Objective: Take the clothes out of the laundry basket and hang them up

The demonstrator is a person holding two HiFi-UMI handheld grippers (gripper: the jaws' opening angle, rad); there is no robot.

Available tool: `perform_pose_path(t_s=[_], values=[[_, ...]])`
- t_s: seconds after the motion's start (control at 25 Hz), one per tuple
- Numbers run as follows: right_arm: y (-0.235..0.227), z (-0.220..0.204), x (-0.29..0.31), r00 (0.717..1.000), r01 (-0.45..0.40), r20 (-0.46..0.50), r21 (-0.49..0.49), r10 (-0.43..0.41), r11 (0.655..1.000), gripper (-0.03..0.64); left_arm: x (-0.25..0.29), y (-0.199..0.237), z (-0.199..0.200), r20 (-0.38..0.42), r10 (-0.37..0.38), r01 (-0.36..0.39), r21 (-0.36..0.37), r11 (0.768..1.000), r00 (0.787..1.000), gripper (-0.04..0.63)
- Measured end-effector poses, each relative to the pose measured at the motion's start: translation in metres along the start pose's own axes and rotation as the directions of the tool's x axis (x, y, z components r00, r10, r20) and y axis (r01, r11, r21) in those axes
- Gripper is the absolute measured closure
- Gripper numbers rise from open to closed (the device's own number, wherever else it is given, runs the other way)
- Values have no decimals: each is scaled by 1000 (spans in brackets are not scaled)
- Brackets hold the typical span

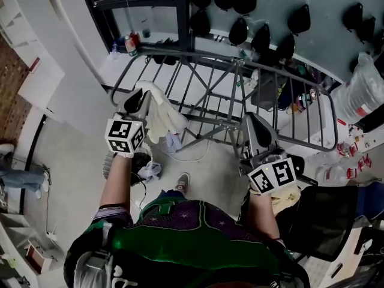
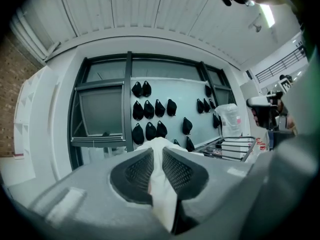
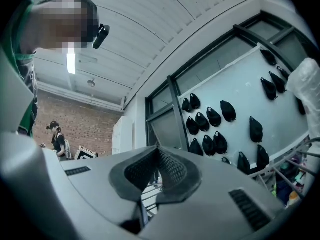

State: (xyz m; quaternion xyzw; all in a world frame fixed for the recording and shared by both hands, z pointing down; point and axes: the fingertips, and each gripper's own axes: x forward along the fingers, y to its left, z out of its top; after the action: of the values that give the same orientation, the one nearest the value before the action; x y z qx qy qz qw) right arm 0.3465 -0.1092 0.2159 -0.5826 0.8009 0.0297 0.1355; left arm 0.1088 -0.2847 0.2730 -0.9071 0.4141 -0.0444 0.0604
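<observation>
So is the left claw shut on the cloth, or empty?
Shut on the cloth: white fabric sits pinched between the left claw's pads and hangs below it.

Person, seen from above.
- Clothing: dark top (image 1: 192, 230) with green panels and a purple yoke dotted with small pale marks; striped band (image 1: 113, 209) at the left sleeve edge; one grey shoe (image 1: 183, 182).
- Hand-held: left claw (image 1: 135, 101) and right claw (image 1: 259, 129), with pale grey shells and black mesh-textured pads. Each carries a white cube (image 1: 125, 137) of black square markers.

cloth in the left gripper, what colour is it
Off-white cloth, plain, no pattern; shows best in the head view.
</observation>
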Motion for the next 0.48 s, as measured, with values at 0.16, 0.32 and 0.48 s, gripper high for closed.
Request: perform_pose_path(t_s=[0.16,0.32,0.48], values=[[-10,-2,33,1000,17,0,-8,-17,1000,617,42,18,6,13,-33,32,7,999,999,531],[-16,-9,62,1000,30,-3,-10,-30,1000,617,81,31,2,12,-68,68,14,998,998,531],[-27,-16,84,998,62,-12,-15,-62,998,617,118,39,-8,-2,-107,107,4,994,994,531]])
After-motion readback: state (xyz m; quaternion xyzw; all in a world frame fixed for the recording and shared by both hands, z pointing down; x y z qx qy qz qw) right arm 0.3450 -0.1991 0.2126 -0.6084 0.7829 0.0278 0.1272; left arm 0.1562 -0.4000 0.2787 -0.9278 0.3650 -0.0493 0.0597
